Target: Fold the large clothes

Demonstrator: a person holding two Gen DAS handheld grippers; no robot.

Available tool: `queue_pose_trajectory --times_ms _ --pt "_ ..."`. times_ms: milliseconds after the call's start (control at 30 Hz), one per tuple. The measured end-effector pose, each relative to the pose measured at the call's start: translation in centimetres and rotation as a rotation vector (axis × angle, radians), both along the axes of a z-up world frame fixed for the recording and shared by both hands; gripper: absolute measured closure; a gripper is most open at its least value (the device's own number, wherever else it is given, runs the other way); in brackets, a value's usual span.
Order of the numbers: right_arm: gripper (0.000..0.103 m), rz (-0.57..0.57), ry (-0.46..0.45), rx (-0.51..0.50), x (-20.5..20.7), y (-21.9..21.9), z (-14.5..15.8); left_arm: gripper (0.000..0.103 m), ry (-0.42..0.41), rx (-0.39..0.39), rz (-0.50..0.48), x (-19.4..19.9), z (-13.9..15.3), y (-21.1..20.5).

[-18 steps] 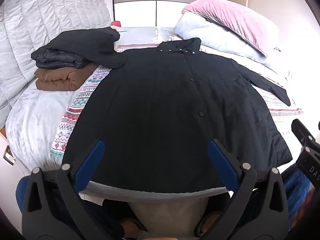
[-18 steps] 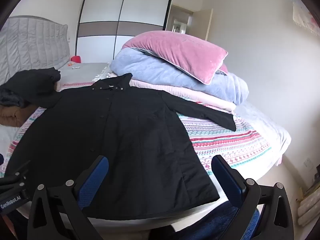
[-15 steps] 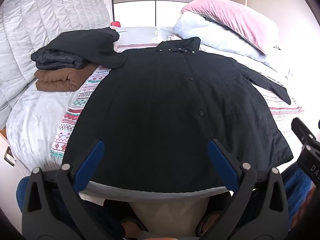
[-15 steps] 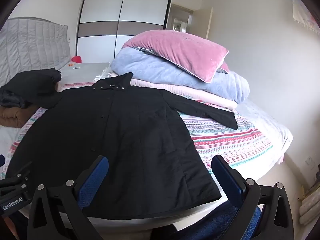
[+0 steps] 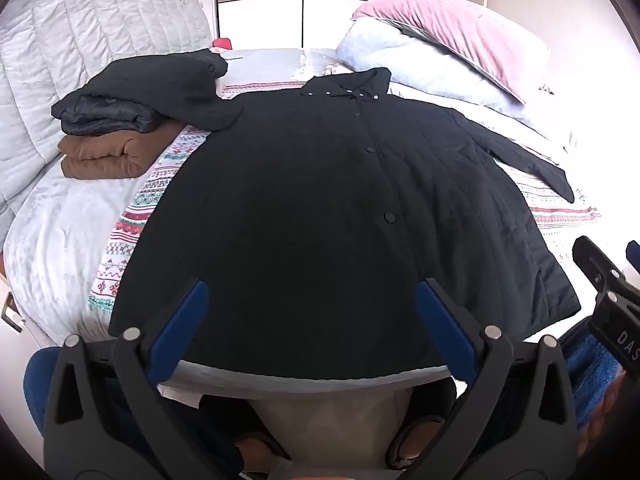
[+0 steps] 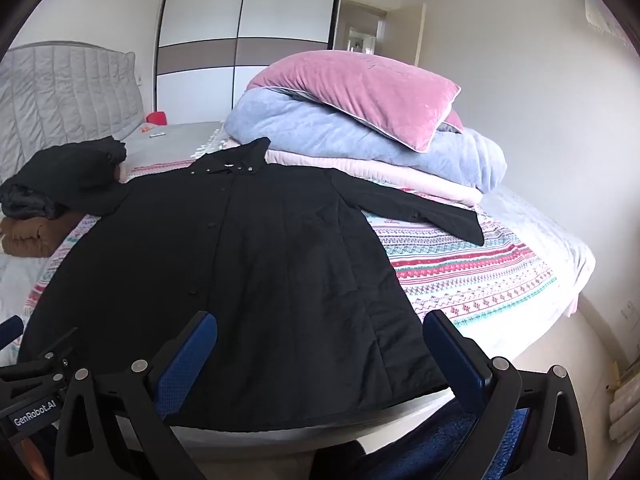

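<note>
A long black quilted coat (image 5: pixel 320 208) lies spread flat and buttoned on the bed, collar at the far end, hem at the near edge; it also shows in the right wrist view (image 6: pixel 248 264). Its right sleeve (image 6: pixel 432 212) stretches out over the patterned blanket. Its left sleeve lies up on the folded clothes. My left gripper (image 5: pixel 312 312) is open and empty, above the hem. My right gripper (image 6: pixel 320 344) is open and empty, above the hem's right part.
A stack of folded clothes, black (image 5: pixel 120 100) on brown (image 5: pixel 108 156), sits at the bed's left. A pink pillow (image 6: pixel 360 96) on folded duvets (image 6: pixel 360 140) lies at the far right. The patterned blanket (image 6: pixel 472 276) covers the bed (image 5: pixel 60 220). A quilted headboard (image 5: pixel 80 40) is at left.
Both grippers have shifted slightly; the view has drifted a little. The coat lies as before and both grippers stay open.
</note>
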State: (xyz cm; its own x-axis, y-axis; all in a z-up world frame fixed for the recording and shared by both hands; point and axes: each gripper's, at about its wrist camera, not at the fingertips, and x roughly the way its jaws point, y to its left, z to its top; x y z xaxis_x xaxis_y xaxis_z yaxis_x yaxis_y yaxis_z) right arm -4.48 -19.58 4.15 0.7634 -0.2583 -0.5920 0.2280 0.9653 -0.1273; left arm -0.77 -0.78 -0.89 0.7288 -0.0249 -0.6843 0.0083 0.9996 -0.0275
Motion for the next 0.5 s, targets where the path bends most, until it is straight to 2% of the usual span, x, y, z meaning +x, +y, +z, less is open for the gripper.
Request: queue_pose_trajectory --times_ms 100,133,500 --pt "0.000 0.004 0.011 0.007 0.00 0.01 0.10 0.000 0.009 -0.012 0.002 -0.12 -0.27 0.19" --pt "0.000 0.007 0.011 0.007 -0.02 0.06 0.10 0.000 0.040 0.005 0.007 0.16 -0.34 0.35" --pt "0.000 0.001 -0.026 0.008 -0.65 0.32 0.08 0.000 0.025 -0.001 0.006 -0.07 -0.30 0.40"
